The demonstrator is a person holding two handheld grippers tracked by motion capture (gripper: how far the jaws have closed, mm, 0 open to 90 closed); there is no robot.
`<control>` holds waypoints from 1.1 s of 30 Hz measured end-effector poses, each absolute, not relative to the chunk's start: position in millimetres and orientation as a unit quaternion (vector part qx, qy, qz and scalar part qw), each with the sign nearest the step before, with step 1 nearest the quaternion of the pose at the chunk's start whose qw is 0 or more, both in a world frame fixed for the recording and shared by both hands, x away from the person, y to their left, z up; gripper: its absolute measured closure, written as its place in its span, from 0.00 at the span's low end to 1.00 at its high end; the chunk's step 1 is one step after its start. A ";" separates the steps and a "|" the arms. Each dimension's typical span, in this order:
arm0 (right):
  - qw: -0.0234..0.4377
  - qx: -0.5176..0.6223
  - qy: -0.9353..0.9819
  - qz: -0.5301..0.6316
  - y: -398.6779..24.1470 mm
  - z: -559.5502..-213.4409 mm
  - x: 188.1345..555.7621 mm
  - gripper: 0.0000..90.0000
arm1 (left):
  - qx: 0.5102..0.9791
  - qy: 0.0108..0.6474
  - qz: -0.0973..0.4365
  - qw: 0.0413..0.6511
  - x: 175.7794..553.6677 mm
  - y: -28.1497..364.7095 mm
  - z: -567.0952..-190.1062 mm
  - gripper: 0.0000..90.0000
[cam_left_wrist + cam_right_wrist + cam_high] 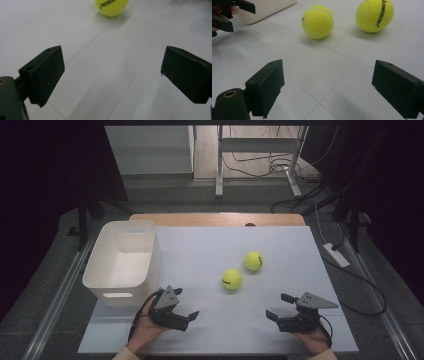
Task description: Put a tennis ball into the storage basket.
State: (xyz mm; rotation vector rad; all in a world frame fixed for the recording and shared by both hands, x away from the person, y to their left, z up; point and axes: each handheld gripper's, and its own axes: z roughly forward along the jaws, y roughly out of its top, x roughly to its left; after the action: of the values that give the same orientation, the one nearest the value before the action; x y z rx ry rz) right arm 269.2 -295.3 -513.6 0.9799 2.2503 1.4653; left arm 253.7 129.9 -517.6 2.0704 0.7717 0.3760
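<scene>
high view: fixed above the near edge, looks forward and down over the whole bench [200, 250]
left gripper view: low, close to the surface
right gripper view: low, faces the bin [265, 8]
shared: nearer ball [232, 279] [111, 7] [317, 21]

White bin [122, 262] on white table [200, 250], left side.

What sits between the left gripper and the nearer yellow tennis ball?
Nothing visible. The left gripper has its jaws open and empty, with only bare white table surface up to the nearer yellow felt tennis ball. The second ball lies farther back, off that line.
</scene>
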 end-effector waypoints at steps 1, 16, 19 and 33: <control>0.141 0.340 0.780 0.507 -295.2 -513.7 269.0 0.12 | 0.833 0.310 0.150 0.434 254.6 128.4 -517.2 0.06; 0.143 0.337 0.781 0.506 -294.6 -514.6 269.3 0.13 | 0.839 0.294 0.150 0.432 271.5 106.8 -503.6 0.06; 0.143 0.337 0.780 0.507 -294.9 -514.4 269.3 0.13 | 0.839 0.294 0.149 0.433 273.5 105.2 -501.8 0.06; 0.144 0.335 0.782 0.506 -294.8 -515.2 269.2 0.13 | 0.843 0.293 0.151 0.424 290.7 84.9 -490.1 0.06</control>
State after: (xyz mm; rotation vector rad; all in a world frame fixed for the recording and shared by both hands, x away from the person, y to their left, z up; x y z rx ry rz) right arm 269.2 -294.8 -515.2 0.9655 2.2526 1.4582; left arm 290.7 84.9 -490.1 2.1096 0.7335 0.3782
